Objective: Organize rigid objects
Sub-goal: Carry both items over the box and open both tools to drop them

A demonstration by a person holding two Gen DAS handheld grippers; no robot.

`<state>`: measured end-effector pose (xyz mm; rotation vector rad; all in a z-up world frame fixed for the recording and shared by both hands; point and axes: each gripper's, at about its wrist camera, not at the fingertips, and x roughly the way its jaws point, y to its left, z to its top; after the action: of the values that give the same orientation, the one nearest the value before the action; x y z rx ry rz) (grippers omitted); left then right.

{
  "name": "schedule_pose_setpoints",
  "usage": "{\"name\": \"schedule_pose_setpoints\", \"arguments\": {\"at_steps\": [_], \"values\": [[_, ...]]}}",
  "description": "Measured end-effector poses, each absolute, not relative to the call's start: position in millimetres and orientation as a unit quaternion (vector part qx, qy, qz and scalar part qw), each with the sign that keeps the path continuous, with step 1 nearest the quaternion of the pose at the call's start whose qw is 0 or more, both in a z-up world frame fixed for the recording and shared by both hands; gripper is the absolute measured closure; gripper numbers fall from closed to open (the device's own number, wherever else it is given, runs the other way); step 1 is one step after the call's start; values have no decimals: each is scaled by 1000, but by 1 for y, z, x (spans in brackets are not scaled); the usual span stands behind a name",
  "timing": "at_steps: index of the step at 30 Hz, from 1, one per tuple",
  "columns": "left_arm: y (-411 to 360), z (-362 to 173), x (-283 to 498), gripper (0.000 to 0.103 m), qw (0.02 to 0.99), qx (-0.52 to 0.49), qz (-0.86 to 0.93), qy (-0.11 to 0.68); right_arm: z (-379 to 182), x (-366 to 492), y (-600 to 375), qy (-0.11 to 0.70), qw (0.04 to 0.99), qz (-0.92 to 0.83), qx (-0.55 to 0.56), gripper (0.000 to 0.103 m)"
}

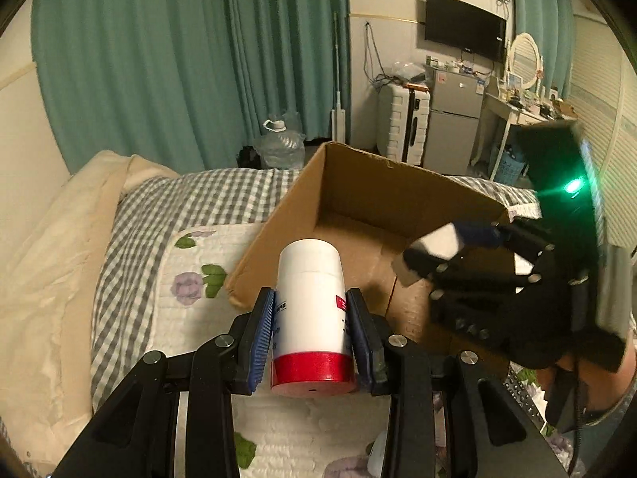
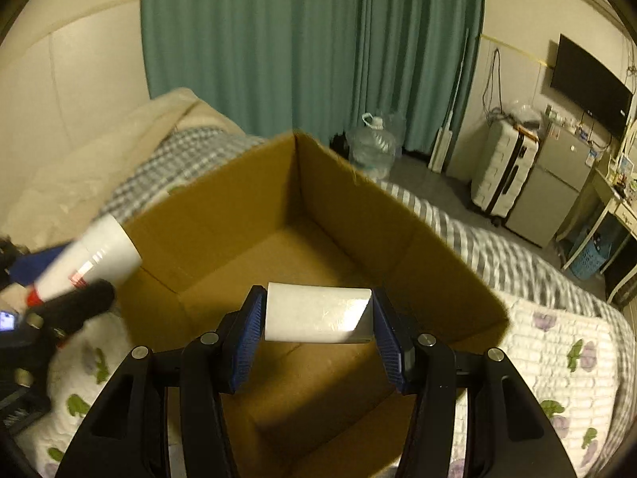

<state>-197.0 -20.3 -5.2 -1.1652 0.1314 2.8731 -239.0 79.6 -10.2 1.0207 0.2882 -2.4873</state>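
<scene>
My left gripper (image 1: pixel 310 326) is shut on a white bottle with a red base (image 1: pixel 310 302), held above the bed just short of the near-left wall of an open cardboard box (image 1: pixel 398 203). My right gripper (image 2: pixel 318 314) is shut on a white rectangular block (image 2: pixel 318 312) and holds it over the open box (image 2: pixel 247 207). In the left wrist view the right gripper (image 1: pixel 446 247) shows at the right over the box with the block (image 1: pixel 438 243) in it. In the right wrist view the bottle (image 2: pixel 91 259) and the left gripper (image 2: pixel 71 279) show at the left edge.
The box sits on a bed with a floral quilt (image 1: pixel 199 279) and a grey checked sheet (image 1: pixel 167 199). Teal curtains (image 2: pixel 310 40), a water jug (image 2: pixel 372 145), a white suitcase (image 2: pixel 501 175), a small fridge (image 1: pixel 454 119) and a desk (image 1: pixel 517 111) stand beyond.
</scene>
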Motion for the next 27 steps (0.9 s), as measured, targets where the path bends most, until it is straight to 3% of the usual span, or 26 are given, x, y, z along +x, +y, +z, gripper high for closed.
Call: {"name": "schedule_pose_setpoints", "arguments": {"at_steps": [4,7,12,17,18,20,23,27], "values": [[-15,-9,-200,66,28,-380,923,45,-27,-239,84,111,213,-892,382,50],[-9,-5,-204,66,28,-379,923,53,-15,-233,94,111,194,-908,356,29],[0,-3,-227,66,38,-380,922,63,14,-231,126,81,185,-919,338,28],[16,-27,-256,64,41,-396,915,67,8,-233,154,78,164,-922,341,26],[18,-30,-259,62,41,-397,914,70,5,-233,159,74,161,-923,343,26],[23,-32,-257,42,38,-393,916,76,2,-238,167,66,158,-921,349,26],[27,-23,-249,42,29,-380,921,81,2,-234,177,68,153,-920,354,20],[22,0,-232,41,19,-376,924,63,23,-219,183,74,150,-924,344,19]]}}
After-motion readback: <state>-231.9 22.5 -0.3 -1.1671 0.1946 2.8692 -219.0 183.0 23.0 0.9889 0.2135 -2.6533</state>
